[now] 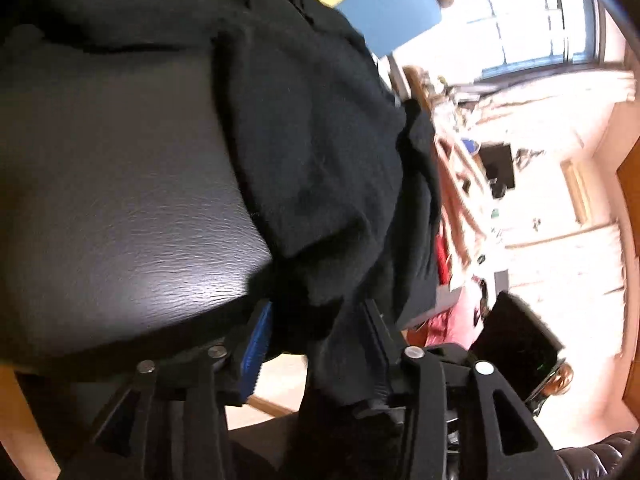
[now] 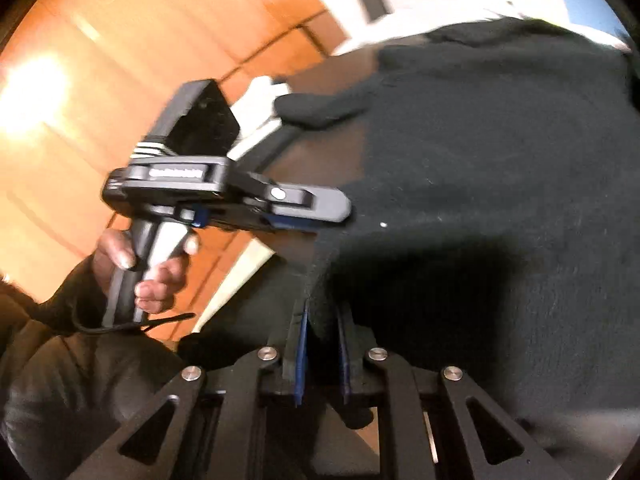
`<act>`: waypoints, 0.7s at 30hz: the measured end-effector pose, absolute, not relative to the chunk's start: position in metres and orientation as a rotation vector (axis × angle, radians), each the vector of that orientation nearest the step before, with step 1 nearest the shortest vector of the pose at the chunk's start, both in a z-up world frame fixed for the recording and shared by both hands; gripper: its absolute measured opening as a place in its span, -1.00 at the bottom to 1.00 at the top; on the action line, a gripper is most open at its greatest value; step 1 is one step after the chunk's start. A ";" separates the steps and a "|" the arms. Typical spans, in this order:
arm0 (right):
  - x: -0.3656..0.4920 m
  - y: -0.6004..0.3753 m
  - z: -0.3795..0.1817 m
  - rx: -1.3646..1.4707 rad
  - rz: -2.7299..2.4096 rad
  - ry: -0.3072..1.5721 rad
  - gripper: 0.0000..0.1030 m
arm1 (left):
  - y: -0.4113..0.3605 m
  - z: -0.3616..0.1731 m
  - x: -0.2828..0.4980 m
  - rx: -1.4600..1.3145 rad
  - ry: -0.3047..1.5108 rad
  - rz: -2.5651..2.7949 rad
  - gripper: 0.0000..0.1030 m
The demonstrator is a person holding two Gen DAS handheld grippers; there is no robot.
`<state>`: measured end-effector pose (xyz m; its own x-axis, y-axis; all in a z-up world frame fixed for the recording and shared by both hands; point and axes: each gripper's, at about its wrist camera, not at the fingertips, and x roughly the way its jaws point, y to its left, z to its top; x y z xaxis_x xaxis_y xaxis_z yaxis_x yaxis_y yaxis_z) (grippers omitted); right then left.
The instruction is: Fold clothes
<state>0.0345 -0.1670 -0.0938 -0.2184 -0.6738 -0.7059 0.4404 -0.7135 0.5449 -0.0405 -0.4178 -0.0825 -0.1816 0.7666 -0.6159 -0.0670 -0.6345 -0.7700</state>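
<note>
- A black knit garment (image 1: pixel 320 152), likely a sweater, lies spread over a dark wood-grain table (image 1: pixel 120 208), part of it hanging past the table's near edge, as a person works at folding clothes with two hand-held grippers.
- The left gripper (image 1: pixel 316 344) has cloth bunched between its blue-padded fingers at the table edge; its jaws stand partly apart with a thick wad of the fabric between them, and how firmly they bite is hard to judge from this view.
- The right gripper (image 2: pixel 322 344) pinches the garment's edge, its jaws drawn close on a thin ridge of fabric that rises from between the pads.
- Seen from the right wrist, the left gripper reaches in from the side with its fingertips at the same hem, the person's hand (image 2: pixel 148 264) wrapped round its handle above a dark sleeve (image 2: pixel 60 360).
- The fabric looks soft, fuzzy and limp: it drapes and wrinkles, holds no shape, and should sag between two held points. It appears light but thick where layers double up.
- Judged from its drape, the best holds are along the hem or at corners, both grippers set well apart so the edge stays taut.
- A wooden floor (image 2: pixel 120 60) shows below the table; whether any fold is already made cannot be told.
</note>
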 end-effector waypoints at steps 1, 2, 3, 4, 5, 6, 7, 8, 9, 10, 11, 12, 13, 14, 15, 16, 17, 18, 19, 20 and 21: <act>0.033 -0.172 -0.095 1.337 -1.947 -0.270 -0.73 | -0.420 -0.083 -0.041 -1.501 -0.845 1.879 0.03; 0.032 -0.177 -0.096 1.357 -1.905 -0.246 -0.65 | -0.421 -0.084 -0.042 -1.494 -0.869 1.885 0.03; 0.033 -0.180 -0.100 1.402 -1.874 -0.208 -0.51 | -0.421 -0.085 -0.044 -1.487 -0.880 1.896 0.04; 0.036 -0.179 -0.105 1.468 -1.852 -0.155 -0.17 | -0.419 -0.085 -0.046 -1.481 -0.885 1.911 0.05; 0.039 -0.175 -0.108 1.514 -1.856 -0.125 0.04 | -0.415 -0.085 -0.048 -1.487 -0.869 1.928 0.05; 0.041 -0.165 -0.106 1.521 -1.879 -0.162 0.18 | -0.408 -0.082 -0.050 -1.490 -0.833 1.952 0.05; 0.042 -0.151 -0.102 1.511 -1.897 -0.242 0.20 | -0.401 -0.079 -0.051 -1.489 -0.792 1.978 0.05; 0.045 -0.137 -0.095 1.488 -1.917 -0.312 0.24 | -0.397 -0.077 -0.052 -1.489 -0.757 2.002 0.05; 0.047 -0.124 -0.085 1.448 -1.952 -0.363 0.43 | -0.394 -0.076 -0.053 -1.489 -0.726 2.025 0.05; 0.050 -0.111 -0.073 1.402 -1.999 -0.398 0.62 | -0.390 -0.075 -0.053 -1.489 -0.695 2.047 0.03; 0.052 -0.098 -0.062 1.355 -2.046 -0.426 0.65 | -0.387 -0.074 -0.054 -1.489 -0.664 2.069 0.03; 0.054 -0.084 -0.051 1.311 -2.090 -0.456 0.66 | -0.384 -0.073 -0.055 -1.489 -0.632 2.091 0.03; 0.054 -0.069 -0.044 1.281 -2.153 -0.470 0.66 | -0.381 -0.072 -0.055 -1.489 -0.600 2.112 0.03; 0.054 -0.054 -0.038 1.262 -2.236 -0.467 0.66 | -0.378 -0.071 -0.056 -1.488 -0.568 2.133 0.02; 0.054 -0.039 -0.033 1.241 -2.320 -0.462 0.70 | -0.374 -0.070 -0.056 -1.487 -0.535 2.154 -0.05; 0.051 -0.023 -0.032 1.246 -2.408 -0.459 0.75 | -0.371 -0.069 -0.057 -1.485 -0.503 2.175 -0.05; 0.045 -0.006 -0.039 1.295 -2.479 -0.478 0.75 | -0.368 -0.068 -0.057 -1.484 -0.470 2.195 -0.05; 0.040 0.010 -0.048 1.361 -2.529 -0.515 0.75 | -0.365 -0.068 -0.058 -1.482 -0.436 2.215 -0.07; 0.038 0.021 -0.055 1.397 -2.560 -0.562 0.76 | -0.362 -0.067 -0.058 -1.480 -0.403 2.235 -0.12; 0.038 0.029 -0.060 1.406 -2.572 -0.616 0.76 | -0.358 -0.066 -0.059 -1.477 -0.369 2.254 -0.13; 0.039 0.036 -0.064 1.414 -2.584 -0.671 0.76 | -0.355 -0.065 -0.060 -1.475 -0.335 2.273 -0.14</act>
<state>0.0392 0.0362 -0.0639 -0.5562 -0.3100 -0.7710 -0.1045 -0.8943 0.4350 -0.0596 -0.3552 -0.0648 -0.3574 0.4601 -0.8127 -0.2060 -0.8876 -0.4119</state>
